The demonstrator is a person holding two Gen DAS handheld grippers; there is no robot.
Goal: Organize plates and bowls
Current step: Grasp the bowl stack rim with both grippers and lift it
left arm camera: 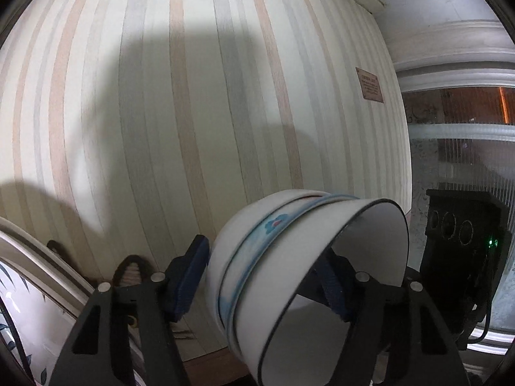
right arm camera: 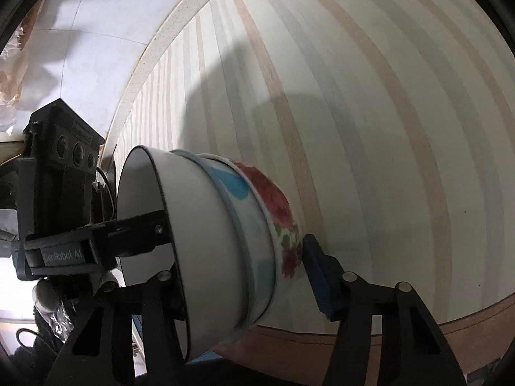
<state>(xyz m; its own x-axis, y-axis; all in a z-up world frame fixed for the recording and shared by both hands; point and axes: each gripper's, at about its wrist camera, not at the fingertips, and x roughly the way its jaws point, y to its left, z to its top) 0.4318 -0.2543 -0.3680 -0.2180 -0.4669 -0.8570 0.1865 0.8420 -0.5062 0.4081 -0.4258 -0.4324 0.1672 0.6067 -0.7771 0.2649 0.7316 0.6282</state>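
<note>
Together, three nested bowls were held on their side above a striped counter bearing a small brown label. Each hand-held gripper, left and right, was seen clamped across the stack, tiled wall behind.

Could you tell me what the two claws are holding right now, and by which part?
Both grip a nested stack of bowls tipped on its side: the left claw and right claw each straddle its wall, one finger inside the innermost bowl.
</note>
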